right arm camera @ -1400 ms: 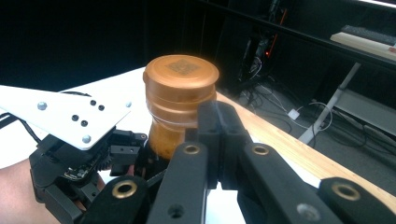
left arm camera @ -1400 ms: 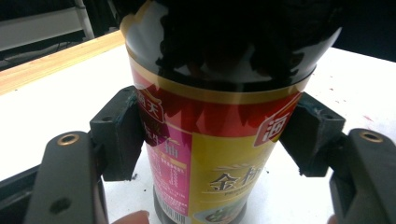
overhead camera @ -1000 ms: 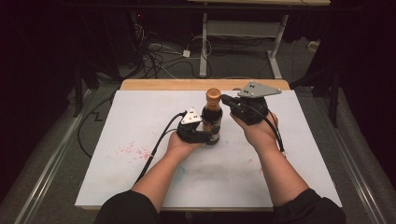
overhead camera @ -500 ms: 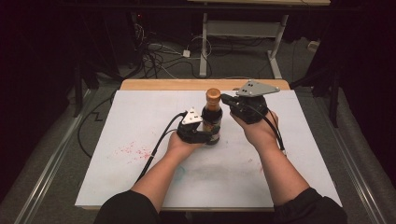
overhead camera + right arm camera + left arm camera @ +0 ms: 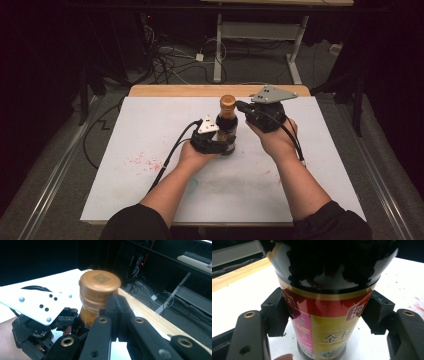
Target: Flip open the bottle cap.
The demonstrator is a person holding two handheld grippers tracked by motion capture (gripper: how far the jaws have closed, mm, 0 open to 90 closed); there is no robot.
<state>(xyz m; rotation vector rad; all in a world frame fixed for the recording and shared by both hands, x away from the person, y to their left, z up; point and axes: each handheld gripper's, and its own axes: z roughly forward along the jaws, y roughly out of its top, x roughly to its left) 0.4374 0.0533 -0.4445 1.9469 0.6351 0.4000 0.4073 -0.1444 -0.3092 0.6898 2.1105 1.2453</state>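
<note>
Two hand-held grippers meet at one dark sauce bottle (image 5: 227, 127) standing upright near the middle of the white table (image 5: 150, 200), and little separates this moment from the second before it: in the high view neither hand, nor the bottle, has shifted. By that reading the work is paused at the bracing step, the cap not yet turned. The left gripper (image 5: 220, 144) comes in from seven o'clock and is clamped on the bottle's labelled body; its own view shows both black pads (image 5: 275, 312) pressed against the red and gold label (image 5: 327, 322). The right gripper (image 5: 242, 106), arriving from three o'clock, has its jaws together, their tips just beside the neck below the brown cap (image 5: 99, 282), gripping nothing; whether they touch the neck cannot be told. Those jaws would have to part before taking the cap. Beyond, at twelve o'clock, a wooden strip (image 5: 175, 90) edges the table, with cables (image 5: 165, 60) on the floor behind. Red smears (image 5: 145, 161) mark the surface at eight o'clock, well apart from the bottle. Nothing stands in the way.
</note>
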